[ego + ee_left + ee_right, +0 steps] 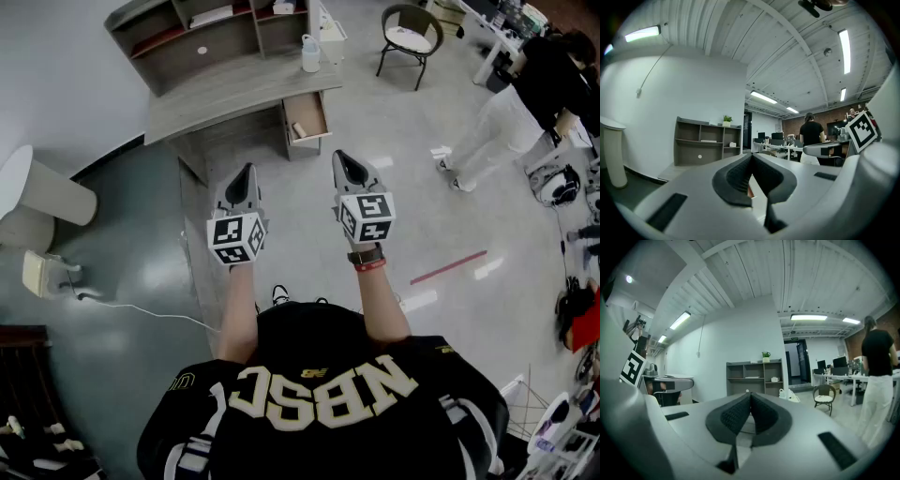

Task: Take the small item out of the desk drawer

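A grey desk (225, 98) with a shelf unit stands ahead, its drawer (307, 118) pulled open on the right side. A small pale item (299, 129) lies inside the drawer. My left gripper (246, 174) and right gripper (347, 163) are held side by side above the floor, well short of the desk, both pointing at it. Both are shut with nothing between their pads. The left gripper (751, 157) and the right gripper (750, 395) each show their tips meeting, with the shelf unit (753, 377) far behind.
A white jug (310, 53) stands on the desk's right end. A chair (411, 34) is at the back right. A person in white trousers (502, 122) stands at the right. A white pedestal (37, 192) and a cable (141, 307) lie at the left.
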{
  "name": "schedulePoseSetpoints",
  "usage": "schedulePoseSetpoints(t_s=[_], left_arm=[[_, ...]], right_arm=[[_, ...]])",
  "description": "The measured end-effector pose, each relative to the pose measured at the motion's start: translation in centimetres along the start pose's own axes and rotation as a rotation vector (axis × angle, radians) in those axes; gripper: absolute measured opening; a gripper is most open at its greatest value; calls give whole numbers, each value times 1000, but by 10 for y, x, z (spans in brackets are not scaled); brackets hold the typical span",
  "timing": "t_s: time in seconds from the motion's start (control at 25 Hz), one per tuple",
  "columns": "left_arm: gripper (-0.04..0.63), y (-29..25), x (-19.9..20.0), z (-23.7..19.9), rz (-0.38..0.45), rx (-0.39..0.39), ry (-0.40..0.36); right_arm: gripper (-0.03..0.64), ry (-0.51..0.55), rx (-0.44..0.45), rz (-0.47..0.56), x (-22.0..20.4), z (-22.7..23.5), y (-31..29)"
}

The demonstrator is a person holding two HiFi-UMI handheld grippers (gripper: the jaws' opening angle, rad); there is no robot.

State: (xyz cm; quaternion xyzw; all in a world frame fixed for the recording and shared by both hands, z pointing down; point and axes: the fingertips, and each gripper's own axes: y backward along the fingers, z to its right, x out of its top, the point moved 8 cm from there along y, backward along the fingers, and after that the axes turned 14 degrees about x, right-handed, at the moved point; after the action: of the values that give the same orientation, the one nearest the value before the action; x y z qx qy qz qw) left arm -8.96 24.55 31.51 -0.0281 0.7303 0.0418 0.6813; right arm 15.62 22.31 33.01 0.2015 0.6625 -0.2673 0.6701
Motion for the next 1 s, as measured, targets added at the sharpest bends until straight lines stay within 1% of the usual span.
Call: schedulePoseSetpoints(t_s=[0.28,0.56,0.76,1.0], left_arm=[[14,17,-5,22,8,5,4],[15,17,-19,25,-24,10,5],[15,-12,-23,19,-20,1,13],[15,-70,-31,3,-16,5,32]], right_arm=[[8,14,15,8,-4,-3,19],[8,0,37,31,-13,-5,14],[5,1,37,46,-13,7,-13],[-5,22,22,35,-11,36,-63]])
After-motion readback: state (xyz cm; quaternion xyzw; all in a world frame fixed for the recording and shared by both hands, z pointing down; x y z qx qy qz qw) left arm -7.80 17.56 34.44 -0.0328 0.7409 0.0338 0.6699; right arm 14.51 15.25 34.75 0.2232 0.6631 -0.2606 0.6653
